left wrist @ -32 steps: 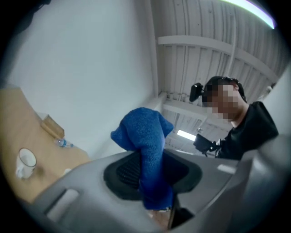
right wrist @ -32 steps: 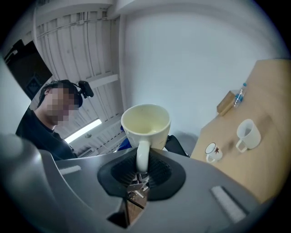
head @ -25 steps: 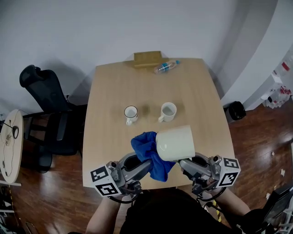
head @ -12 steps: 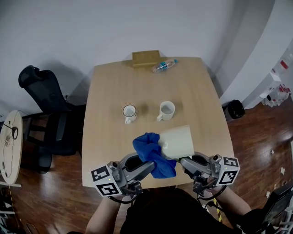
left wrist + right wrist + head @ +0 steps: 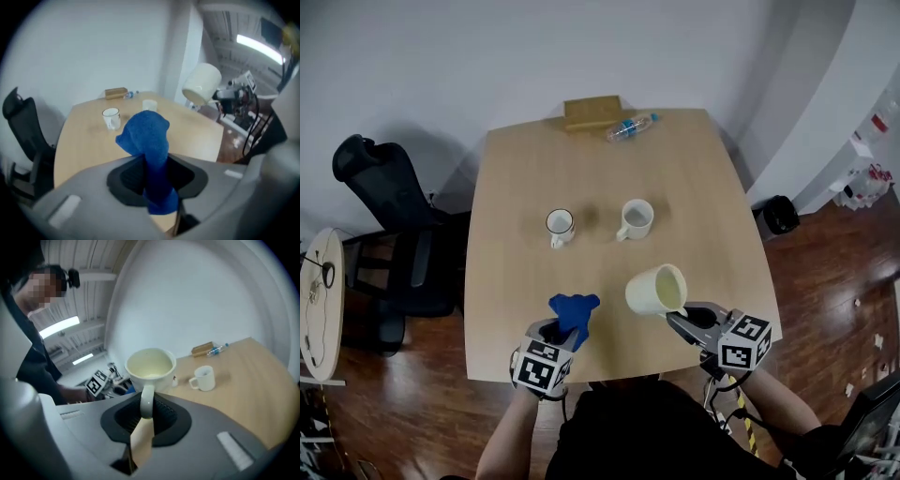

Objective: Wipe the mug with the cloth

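Saw a pale wooden worktop [image 5: 516,187] spread out ahead of both tongs, with a black office chair [image 5: 384,234] off to the far left of the left tongs [image 5: 562,334].

Found the left tongs closed most of the way, nipping a blue cloth [image 5: 573,312] that stood bunched up beyond the tips. Found the right tongs [image 5: 680,322] almost fully closed on the handle of a cream mug [image 5: 656,291]. Saw that mug carried just ahead of the tips, lifted clear of the worktop and tipped over, with its pale inside facing back along the tongs. Saw the mug and the cloth apart, the mug to the right of the left tongs.

Noted black-and-white square markers on both cubes, without letters.

Spotted two smaller mugs farther ahead, one dark-rimmed [image 5: 562,225] beyond the left tongs, one plain white [image 5: 635,218] beyond the right. Made out, at the far edge, a wooden block [image 5: 592,112] and a clear bottle [image 5: 628,126] lying just beside it, its blue label too small to read.
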`<state>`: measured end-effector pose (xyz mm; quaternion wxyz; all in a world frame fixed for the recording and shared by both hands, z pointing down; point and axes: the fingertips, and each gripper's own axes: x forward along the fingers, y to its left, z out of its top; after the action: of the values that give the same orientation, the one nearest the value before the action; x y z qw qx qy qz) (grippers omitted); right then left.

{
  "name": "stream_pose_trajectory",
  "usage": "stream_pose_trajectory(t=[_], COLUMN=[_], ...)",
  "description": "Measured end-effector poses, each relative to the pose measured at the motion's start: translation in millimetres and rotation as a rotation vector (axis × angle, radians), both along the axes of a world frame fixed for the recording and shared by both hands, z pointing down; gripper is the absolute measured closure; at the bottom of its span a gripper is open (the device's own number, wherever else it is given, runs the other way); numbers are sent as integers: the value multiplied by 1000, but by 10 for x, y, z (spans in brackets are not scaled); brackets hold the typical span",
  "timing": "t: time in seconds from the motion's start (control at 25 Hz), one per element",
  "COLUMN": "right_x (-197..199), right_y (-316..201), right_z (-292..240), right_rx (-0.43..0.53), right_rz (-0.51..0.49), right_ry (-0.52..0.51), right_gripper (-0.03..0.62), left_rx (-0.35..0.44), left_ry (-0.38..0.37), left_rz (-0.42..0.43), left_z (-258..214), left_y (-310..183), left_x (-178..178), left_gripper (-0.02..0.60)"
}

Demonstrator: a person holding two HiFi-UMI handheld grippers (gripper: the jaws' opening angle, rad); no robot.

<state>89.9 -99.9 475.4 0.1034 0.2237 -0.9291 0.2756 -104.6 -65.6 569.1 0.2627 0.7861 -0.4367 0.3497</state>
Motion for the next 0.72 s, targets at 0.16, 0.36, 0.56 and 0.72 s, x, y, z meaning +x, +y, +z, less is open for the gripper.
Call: stream_pose_trajectory(t=[0.16,0.36,0.56,0.72], right_x=[152,298,431,453], right_y=[12,100,93,103], right_z=[808,1520,1806,1880], right_rx=[-23,-67,-84,-94], right_rz=[3,-12,16,39], right_ry=[296,538,688,679], right_gripper=[557,559,557,557], left_rx=[-87,-209,-279,-319], left_ry=[-190,-294,-325,-286], left_rz=[83,150,151,119], left_z=[421,761,996,1142], left_y=[79,154,167,207], left_x=[-113,-119,-136,-113], left_gripper=[466,466,466,465])
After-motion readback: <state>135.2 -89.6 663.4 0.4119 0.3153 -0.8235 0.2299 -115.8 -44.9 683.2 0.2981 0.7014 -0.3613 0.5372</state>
